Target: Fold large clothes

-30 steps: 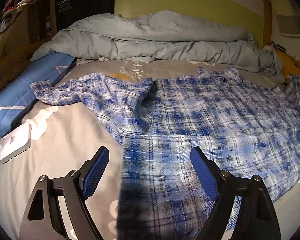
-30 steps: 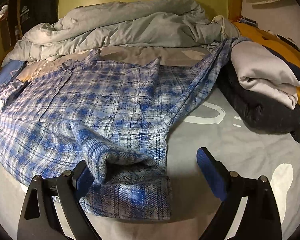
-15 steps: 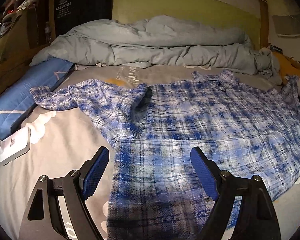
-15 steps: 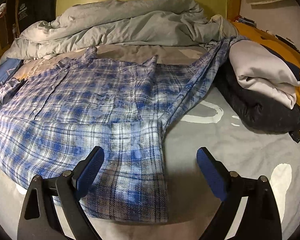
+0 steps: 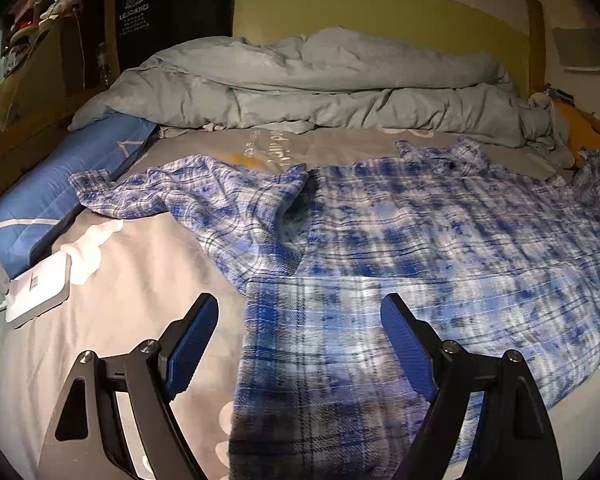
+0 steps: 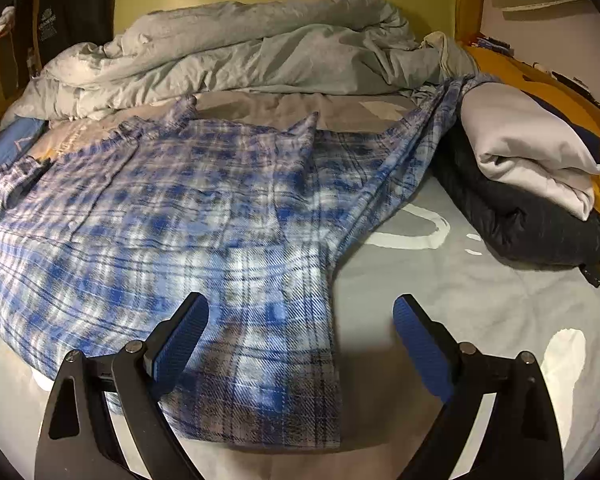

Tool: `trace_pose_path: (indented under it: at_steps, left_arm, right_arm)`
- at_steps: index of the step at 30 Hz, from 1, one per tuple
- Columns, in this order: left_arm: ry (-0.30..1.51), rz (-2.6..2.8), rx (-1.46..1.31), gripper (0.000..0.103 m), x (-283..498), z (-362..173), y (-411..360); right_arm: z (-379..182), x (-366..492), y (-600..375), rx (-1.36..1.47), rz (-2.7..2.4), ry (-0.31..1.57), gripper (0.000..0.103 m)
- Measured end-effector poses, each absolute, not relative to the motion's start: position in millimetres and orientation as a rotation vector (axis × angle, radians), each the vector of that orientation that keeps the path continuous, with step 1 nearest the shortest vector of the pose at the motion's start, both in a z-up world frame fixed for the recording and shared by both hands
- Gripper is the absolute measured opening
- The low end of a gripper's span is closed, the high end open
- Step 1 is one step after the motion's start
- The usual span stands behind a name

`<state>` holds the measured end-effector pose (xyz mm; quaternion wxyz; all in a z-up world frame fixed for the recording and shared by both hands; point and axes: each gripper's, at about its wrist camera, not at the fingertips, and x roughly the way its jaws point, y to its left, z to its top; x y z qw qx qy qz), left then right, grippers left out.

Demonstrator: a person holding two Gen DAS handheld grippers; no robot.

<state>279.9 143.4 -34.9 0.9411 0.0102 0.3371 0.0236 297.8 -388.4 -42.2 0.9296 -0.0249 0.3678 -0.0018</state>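
A large blue and white plaid shirt (image 5: 420, 240) lies spread flat on the grey bed sheet (image 5: 140, 280), collar towards the far side. Its left sleeve (image 5: 148, 192) trails to the far left, its right sleeve (image 6: 416, 148) runs up to the clothes pile. My left gripper (image 5: 300, 332) is open and empty above the shirt's near left hem corner. My right gripper (image 6: 300, 328) is open and empty above the near right hem corner of the shirt (image 6: 180, 216). Neither touches the cloth.
A rumpled grey duvet (image 5: 320, 80) lies along the yellow headboard. A blue pillow (image 5: 60, 192) and a white box (image 5: 40, 288) sit at the left. A pile of folded clothes (image 6: 532, 184), dark, white and yellow, sits at the right.
A second ago the right side hem was bunched up by my right gripper; it now lies flat. Both grippers have drawn back and up a little from the shirt.
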Motion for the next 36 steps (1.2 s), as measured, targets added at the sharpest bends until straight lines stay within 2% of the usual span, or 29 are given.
trace_pose_path:
  at_steps: [3, 5, 7, 8, 9, 11, 12, 13, 14, 16, 20, 25, 28, 30, 33, 34, 35, 36]
  left_arm:
    - [0.714, 0.062, 0.013, 0.085, 287.8, -40.4, 146.3]
    - [0.750, 0.065, 0.006, 0.085, 296.4, -47.2, 150.0]
    - [0.788, 0.057, 0.011, 0.085, 303.8, -57.4, 153.3]
    - [0.804, 0.046, 0.013, 0.081, 306.2, -62.3, 154.7]
    - [0.811, 0.037, 0.012, 0.076, 307.2, -64.9, 154.8]
    - [0.832, 0.008, -0.003, 0.042, 309.2, -69.5, 156.1]
    - [0.829, 0.010, -0.004, 0.035, 309.0, -69.7, 156.9]
    - [0.819, 0.023, 0.000, 0.021, 308.5, -68.6, 157.1]
    - [0.807, 0.030, -0.003, 0.008, 307.3, -66.6, 158.5]
    - [0.769, 0.024, -0.044, 0.007, 302.6, -57.8, 164.6]
    - [0.721, 0.049, -0.040, 0.007, 298.5, -45.6, 165.6]
    - [0.819, 0.076, 0.000, 0.007, 312.0, -67.2, 161.5]
    - [0.824, 0.076, 0.006, 0.007, 311.3, -69.3, 160.2]
    - [0.800, 0.080, 0.003, 0.011, 306.9, -63.8, 161.0]
    - [0.785, 0.090, 0.002, 0.022, 299.4, -57.2, 161.3]
    - [0.780, 0.087, -0.004, 0.030, 294.1, -53.4, 161.0]
    - [0.776, 0.084, -0.013, 0.044, 289.2, -49.7, 161.1]
    - [0.769, 0.083, -0.024, 0.054, 281.9, -44.7, 161.0]
  right_arm:
    - [-39.5, 305.2, -388.8, -0.025, 0.039, 0.717, 0.090]
    - [-39.3, 312.6, -390.5, 0.006, 0.073, 0.710, 0.076]
    - [-44.4, 319.3, -390.4, 0.011, 0.096, 0.726, 0.071]
    - [-48.4, 321.6, -389.0, 0.000, 0.094, 0.739, 0.066]
    - [-54.1, 324.2, -388.2, -0.018, 0.085, 0.761, 0.061]
    - [-65.9, 329.6, -387.3, -0.050, 0.057, 0.805, 0.040]
    - [-69.7, 331.6, -388.3, -0.055, 0.045, 0.816, 0.033]
    - [-71.5, 332.5, -389.5, -0.058, 0.030, 0.818, 0.015]
    - [-70.9, 332.4, -391.7, -0.048, 0.020, 0.807, 0.009]
    - [-63.3, 329.2, -397.1, 0.014, 0.027, 0.765, 0.004]
    - [-46.6, 320.4, -394.4, 0.019, -0.003, 0.679, 0.004]
    - [-76.3, 338.8, -391.3, 0.008, -0.027, 0.831, 0.004]
    - [-75.3, 337.3, -389.1, -0.024, -0.025, 0.823, 0.005]
    - [-72.1, 333.6, -390.1, -0.025, -0.032, 0.808, 0.006]
    - [-65.5, 323.5, -387.4, -0.049, -0.050, 0.783, 0.017]
    - [-62.5, 319.0, -387.3, -0.061, -0.069, 0.772, 0.027]
    - [-57.7, 311.8, -387.0, -0.061, -0.075, 0.755, 0.040]
    - [-52.1, 305.2, -389.4, -0.044, -0.065, 0.738, 0.046]
